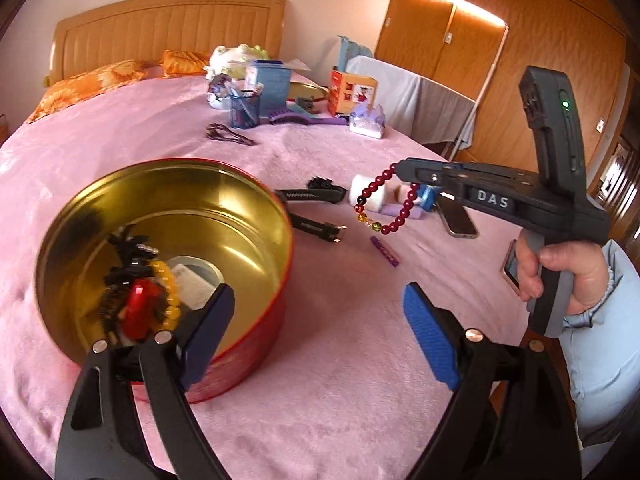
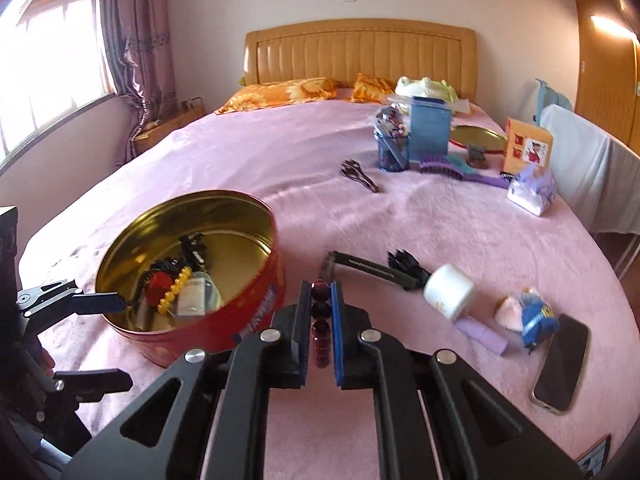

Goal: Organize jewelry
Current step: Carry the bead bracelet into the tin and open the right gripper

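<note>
Here, left to right across the pink bed (image 2: pixel 248 168):
Far left: left gripper (image 1: pixel 316 332) hovering by the tin's near rim, fingers (image 1: pixel 430 332) spread wide with nothing between them; in the right wrist view its tips reach the tin's left rim.
Tin: round red tin (image 1: pixel 248 344) with gold interior, open, resting on the bed, left of centre.
Tin contents: black hair clips (image 1: pixel 128 252), red piece (image 1: pixel 142 308), yellow beaded bracelet (image 1: pixel 170 296), a small card; all lying at the bottom.
Middle: black watch strap (image 1: pixel 316 226) on the bed just right of the tin; black claw clip (image 2: pixel 406 262) at the strap's far end.
Held item: dark red bead bracelet (image 1: pixel 394 210) hanging in the air, right of the tin and above the bed.
Right gripper: right gripper (image 2: pixel 322 316) with fingers pressed onto the bracelet's beads, pinching it.
Right: white jar (image 2: pixel 450 290), lilac tube (image 2: pixel 484 336), blue pouch (image 2: pixel 538 318), phone (image 2: pixel 560 364).
Far: blue pen cup (image 2: pixel 394 152), purple brush (image 2: pixel 460 170), orange box (image 2: pixel 528 146).
</note>
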